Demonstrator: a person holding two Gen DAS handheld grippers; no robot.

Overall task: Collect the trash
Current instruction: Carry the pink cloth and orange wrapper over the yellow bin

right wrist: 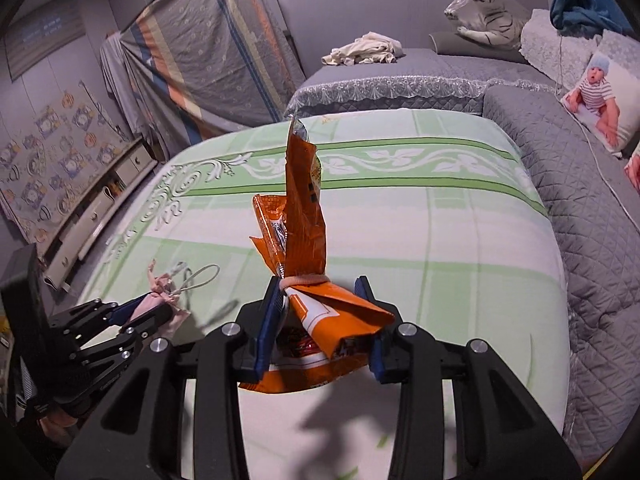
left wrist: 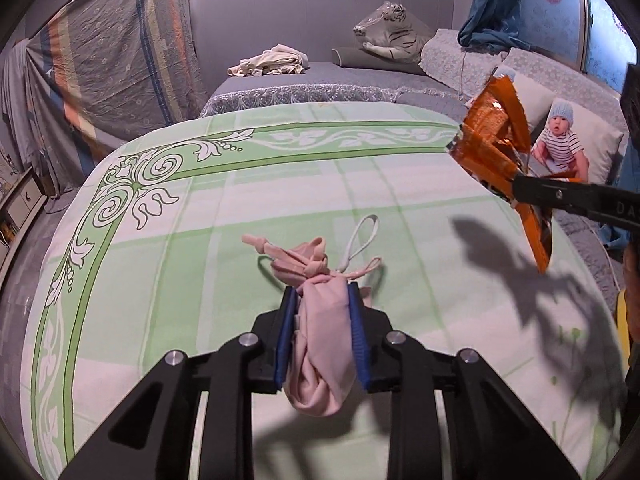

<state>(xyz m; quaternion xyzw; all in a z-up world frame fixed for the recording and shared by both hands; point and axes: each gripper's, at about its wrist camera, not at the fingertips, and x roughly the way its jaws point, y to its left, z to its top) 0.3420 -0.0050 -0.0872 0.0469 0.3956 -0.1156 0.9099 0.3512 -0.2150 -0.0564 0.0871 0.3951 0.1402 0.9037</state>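
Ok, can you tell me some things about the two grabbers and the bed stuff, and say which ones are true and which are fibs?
1. The left gripper is squeezing a pink bundle. True.
2. The right gripper holds a blue bottle. False: it holds a crumpled orange snack wrapper.
3. A toy tiger lies on the far grey bed. True.
4. The sheet under the grippers is plain red. False: it is green and white with leafy swirls.
5. The wrapper lies flat on the sheet. False: it is lifted, clamped in the gripper.
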